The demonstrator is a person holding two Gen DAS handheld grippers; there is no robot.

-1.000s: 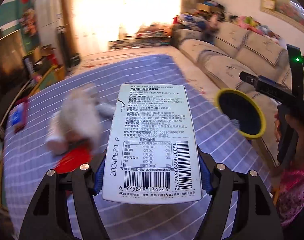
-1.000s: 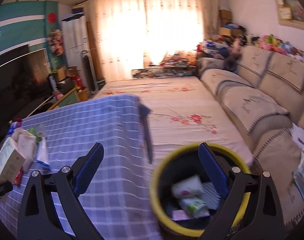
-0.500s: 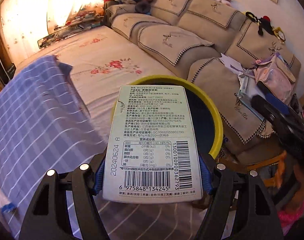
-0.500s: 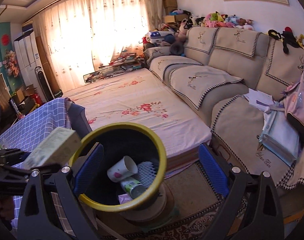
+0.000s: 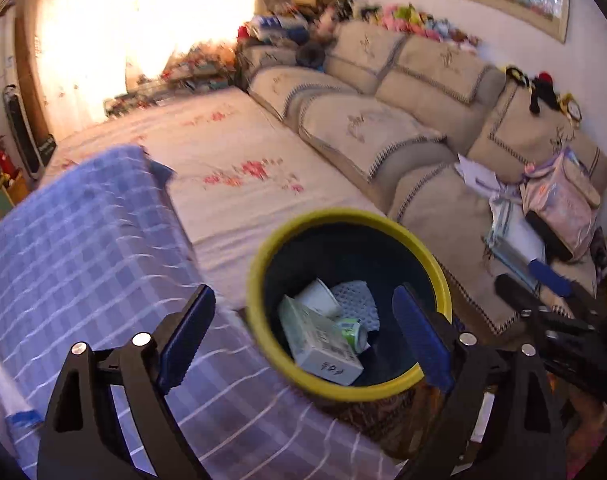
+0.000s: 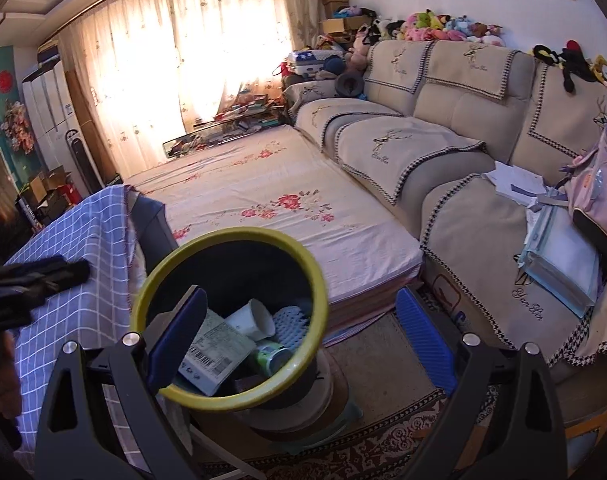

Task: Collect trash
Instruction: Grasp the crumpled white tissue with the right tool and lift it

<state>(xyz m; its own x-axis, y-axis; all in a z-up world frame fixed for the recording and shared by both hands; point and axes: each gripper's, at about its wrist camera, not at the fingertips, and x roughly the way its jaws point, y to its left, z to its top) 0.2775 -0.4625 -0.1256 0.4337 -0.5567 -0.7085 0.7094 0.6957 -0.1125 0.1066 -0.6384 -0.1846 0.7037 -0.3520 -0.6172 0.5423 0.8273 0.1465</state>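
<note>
A dark bin with a yellow rim [image 5: 263, 268] [image 6: 315, 276] stands on a stool beside the table. Inside it lie a pale green drink carton [image 5: 319, 340] [image 6: 215, 352], a white paper cup [image 5: 317, 298] [image 6: 253, 318], a small green can [image 5: 353, 330] [image 6: 271, 356] and a white mesh piece [image 5: 355, 300]. My left gripper [image 5: 303, 332] is open and empty just above the bin. My right gripper [image 6: 299, 332] is open and empty over the bin's right side.
A table with a blue checked cloth [image 5: 83, 248] [image 6: 75, 240] lies left of the bin. A floral mattress [image 6: 271, 208] and a beige sofa [image 6: 443, 140] with papers and a bag are behind. A patterned rug [image 6: 383, 448] covers the floor.
My left gripper opened and the drink carton dropped into the bin. The left gripper was shut on the carton above the bin half a second ago. The right view shifted slightly.
</note>
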